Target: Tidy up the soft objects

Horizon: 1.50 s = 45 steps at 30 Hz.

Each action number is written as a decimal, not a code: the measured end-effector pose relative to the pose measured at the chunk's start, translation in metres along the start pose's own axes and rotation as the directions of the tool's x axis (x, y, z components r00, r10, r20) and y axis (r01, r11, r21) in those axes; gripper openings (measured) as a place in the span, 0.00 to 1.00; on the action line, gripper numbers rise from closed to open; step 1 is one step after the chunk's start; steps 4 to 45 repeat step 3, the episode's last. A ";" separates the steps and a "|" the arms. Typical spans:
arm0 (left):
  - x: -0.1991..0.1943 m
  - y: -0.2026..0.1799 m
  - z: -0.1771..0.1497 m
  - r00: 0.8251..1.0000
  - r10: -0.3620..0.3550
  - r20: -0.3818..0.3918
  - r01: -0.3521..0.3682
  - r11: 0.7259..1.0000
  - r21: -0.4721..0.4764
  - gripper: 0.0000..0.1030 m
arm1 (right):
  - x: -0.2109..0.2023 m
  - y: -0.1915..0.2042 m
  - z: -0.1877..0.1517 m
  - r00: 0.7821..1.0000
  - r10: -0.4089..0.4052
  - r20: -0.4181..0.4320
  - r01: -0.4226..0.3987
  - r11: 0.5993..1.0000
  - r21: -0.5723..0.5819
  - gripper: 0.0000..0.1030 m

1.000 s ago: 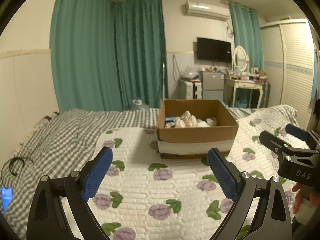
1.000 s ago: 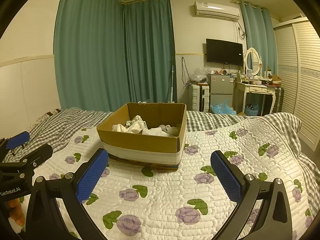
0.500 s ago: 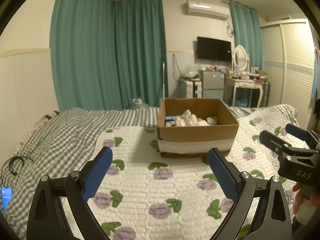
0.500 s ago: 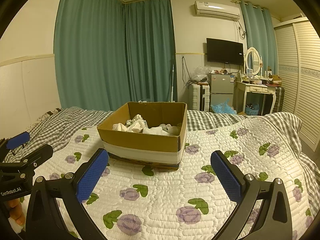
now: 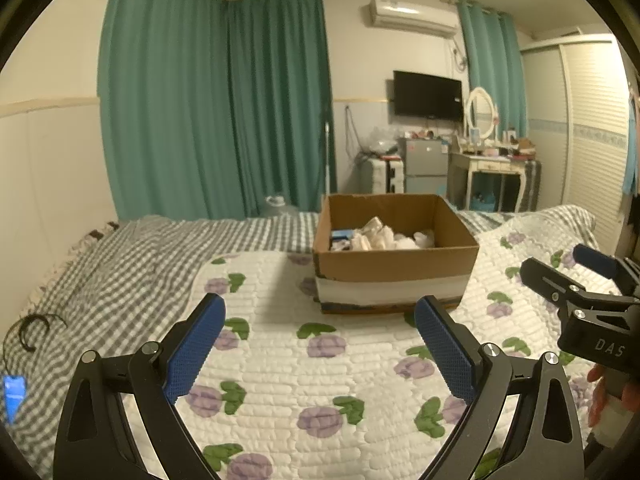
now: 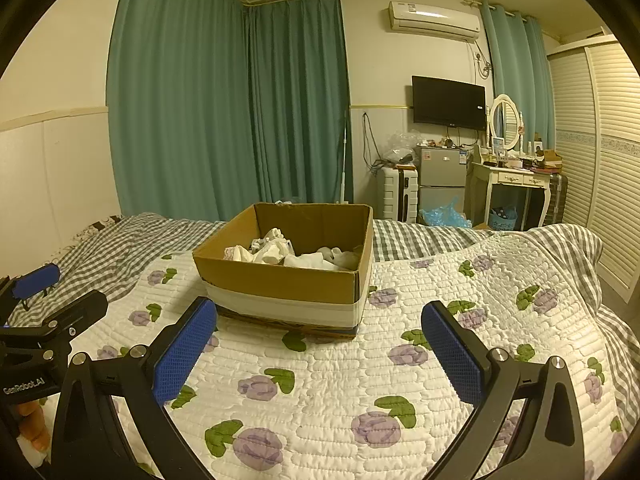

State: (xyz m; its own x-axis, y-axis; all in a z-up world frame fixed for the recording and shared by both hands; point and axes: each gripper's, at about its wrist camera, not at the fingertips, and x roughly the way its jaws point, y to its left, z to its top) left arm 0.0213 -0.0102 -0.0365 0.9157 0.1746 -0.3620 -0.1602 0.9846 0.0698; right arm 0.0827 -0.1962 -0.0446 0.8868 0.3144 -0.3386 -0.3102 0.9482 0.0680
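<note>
A brown cardboard box [image 5: 394, 268] [image 6: 280, 280] with a white band sits on the flowered quilt [image 5: 320, 368] [image 6: 360, 380]. Several white soft items [image 5: 380, 236] [image 6: 280, 252] lie piled inside it, with a small blue thing [image 5: 342, 235] at its left. My left gripper [image 5: 320, 336] is open and empty, held above the quilt short of the box. My right gripper [image 6: 320, 340] is open and empty, also short of the box. Each gripper shows at the edge of the other's view: right [image 5: 588, 276], left [image 6: 52, 296].
A grey checked blanket [image 5: 120, 264] covers the bed's left and far side. A black cable [image 5: 32, 328] and a blue phone [image 5: 14, 396] lie on it at left. Green curtains, a fridge [image 6: 440, 176], a dresser [image 6: 516, 184] and a wardrobe stand beyond the bed.
</note>
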 end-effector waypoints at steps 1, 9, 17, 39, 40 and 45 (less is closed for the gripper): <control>0.000 0.000 0.000 1.000 -0.001 -0.001 0.001 1.000 -0.001 0.95 | 0.000 0.000 0.000 1.000 0.000 0.000 0.000 1.000 0.000 1.00; 0.001 0.000 0.000 1.000 -0.002 -0.002 0.002 1.000 0.000 0.95 | 0.000 0.000 0.000 1.000 0.000 -0.001 0.000 1.000 0.000 1.00; 0.001 0.000 0.000 1.000 -0.002 -0.002 0.002 1.000 0.000 0.95 | 0.000 0.000 0.000 1.000 0.000 -0.001 0.000 1.000 0.000 1.00; 0.001 0.000 0.000 1.000 -0.002 -0.002 0.002 1.000 0.000 0.95 | 0.000 0.000 0.000 1.000 0.000 -0.001 0.000 1.000 0.000 1.00; 0.001 0.000 0.000 1.000 -0.002 -0.002 0.002 1.000 0.000 0.95 | 0.000 0.000 0.000 1.000 0.000 -0.001 0.000 1.000 0.000 1.00; 0.001 0.000 0.000 1.000 -0.002 -0.002 0.002 1.000 0.000 0.95 | 0.000 0.000 0.000 1.000 0.000 -0.001 0.000 1.000 0.000 1.00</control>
